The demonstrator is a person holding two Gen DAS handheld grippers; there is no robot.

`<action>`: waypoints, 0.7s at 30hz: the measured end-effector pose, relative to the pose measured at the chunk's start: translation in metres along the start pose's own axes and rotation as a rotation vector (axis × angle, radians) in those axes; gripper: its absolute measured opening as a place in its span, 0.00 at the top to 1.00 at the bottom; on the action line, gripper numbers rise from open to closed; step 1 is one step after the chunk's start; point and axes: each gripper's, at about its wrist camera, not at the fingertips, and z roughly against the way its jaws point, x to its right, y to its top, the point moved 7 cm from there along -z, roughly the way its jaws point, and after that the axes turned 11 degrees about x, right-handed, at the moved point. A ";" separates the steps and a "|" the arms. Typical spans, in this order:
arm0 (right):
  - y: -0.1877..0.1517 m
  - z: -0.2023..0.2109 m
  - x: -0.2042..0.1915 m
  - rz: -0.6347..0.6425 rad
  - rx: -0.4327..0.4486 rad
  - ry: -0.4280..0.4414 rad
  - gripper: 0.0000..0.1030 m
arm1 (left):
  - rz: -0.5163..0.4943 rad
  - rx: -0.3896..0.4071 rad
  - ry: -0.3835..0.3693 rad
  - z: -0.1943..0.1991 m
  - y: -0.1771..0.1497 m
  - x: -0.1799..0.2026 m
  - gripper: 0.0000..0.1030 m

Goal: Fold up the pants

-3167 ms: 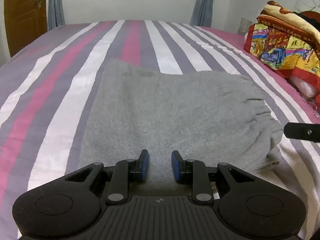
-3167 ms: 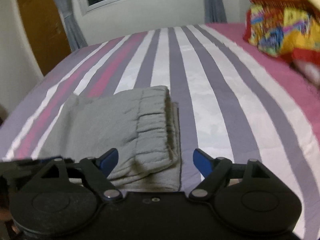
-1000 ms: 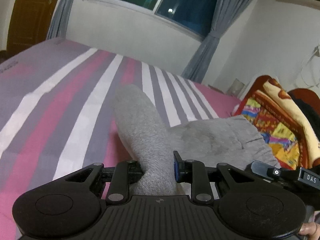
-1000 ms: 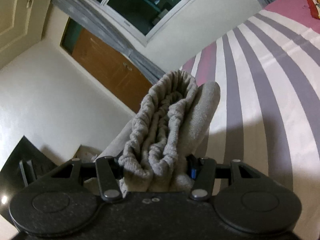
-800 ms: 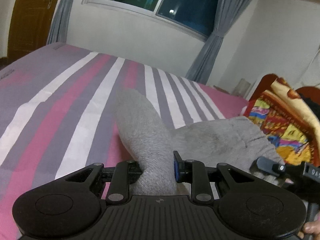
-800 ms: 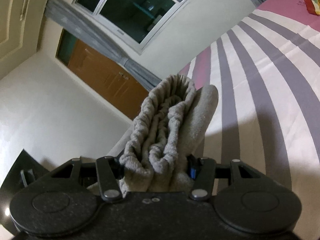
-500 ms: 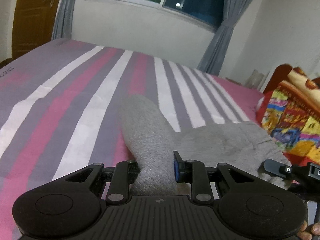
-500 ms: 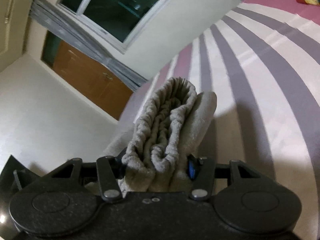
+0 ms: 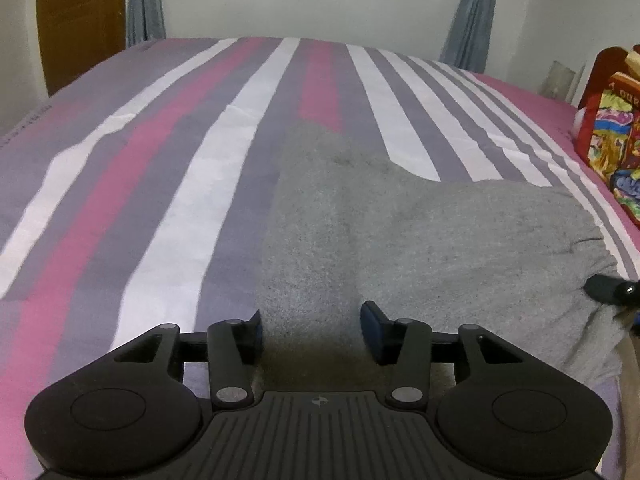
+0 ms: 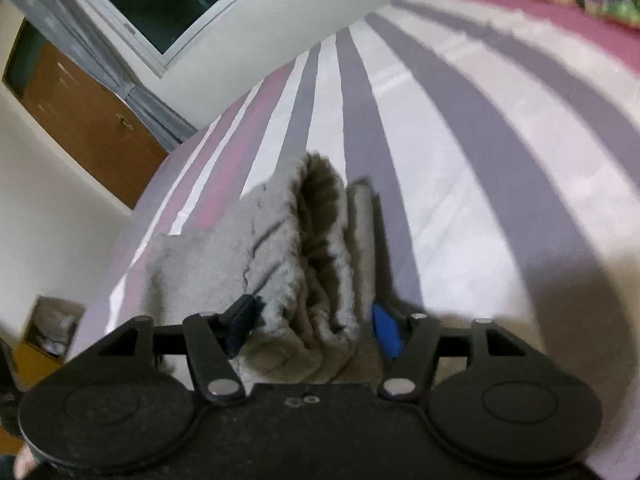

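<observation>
The grey fleece pants lie folded on the striped bed. My left gripper sits at their near left edge with a bunched fold of cloth between its jaws; the right pad stands slightly off the cloth. My right gripper is around the elastic waistband end with a small gap at each pad. Its tip shows in the left wrist view at the pants' right end.
A colourful folded blanket lies at the right edge of the bed. A brown door and grey curtains stand beyond the far edge. A cardboard box sits on the floor to the left.
Both grippers have come down with the pants from a raised hold to the bed. Their jaws have widened, loosening on the cloth.
</observation>
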 end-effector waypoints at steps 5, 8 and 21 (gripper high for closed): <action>0.020 0.021 -0.021 0.066 0.095 -0.016 0.37 | -0.017 0.082 0.058 0.033 0.012 -0.006 0.55; 0.022 0.031 -0.043 0.124 0.113 0.005 0.37 | -0.028 0.108 0.047 0.049 0.018 0.001 0.55; -0.027 0.012 -0.051 0.292 -0.007 -0.098 0.42 | -0.130 0.023 0.028 0.045 -0.025 0.035 0.55</action>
